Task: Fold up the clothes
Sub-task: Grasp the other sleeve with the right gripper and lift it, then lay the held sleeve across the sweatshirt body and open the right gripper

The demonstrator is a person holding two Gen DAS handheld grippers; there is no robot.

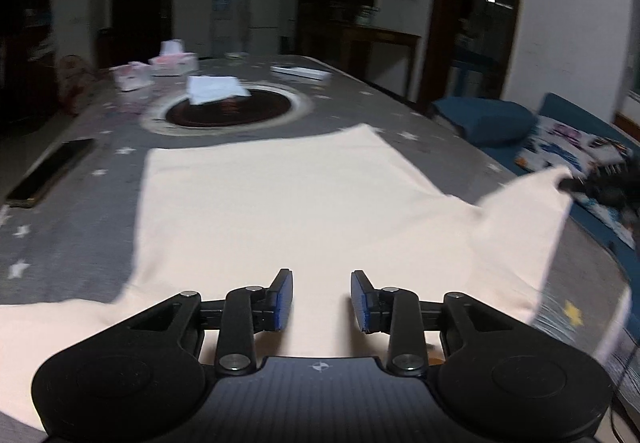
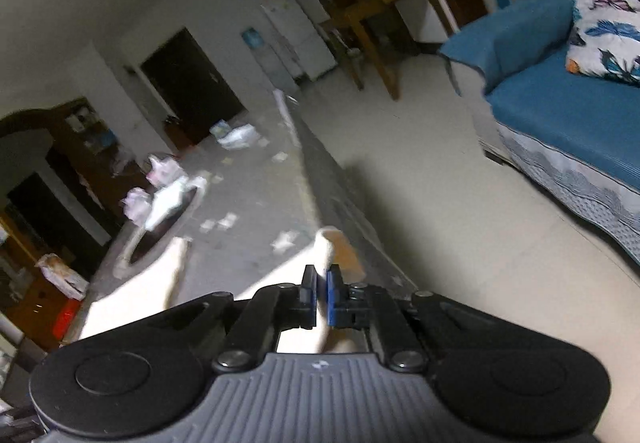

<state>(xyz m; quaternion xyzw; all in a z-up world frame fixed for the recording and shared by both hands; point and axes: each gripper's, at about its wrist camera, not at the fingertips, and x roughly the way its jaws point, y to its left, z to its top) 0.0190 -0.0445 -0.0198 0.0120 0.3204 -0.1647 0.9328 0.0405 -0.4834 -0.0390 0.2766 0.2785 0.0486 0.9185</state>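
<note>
A pale cream garment (image 1: 280, 195) lies spread flat on the grey star-patterned tablecloth (image 1: 72, 227). My left gripper (image 1: 321, 301) is open and empty, just above the garment's near part. My right gripper (image 2: 321, 293) is shut on a corner of the cream garment (image 2: 326, 247) and holds it lifted off the table. In the left wrist view that gripper (image 1: 576, 185) shows at the right with the raised flap of cloth (image 1: 524, 219) hanging from it.
A dark round inset (image 1: 228, 109) sits mid-table with white paper (image 1: 214, 87) on it. Tissue packs (image 1: 174, 61) stand at the far end. A dark phone (image 1: 52, 171) lies at the left edge. A blue sofa (image 2: 560, 99) with patterned cushion (image 2: 608, 31) stands at the right.
</note>
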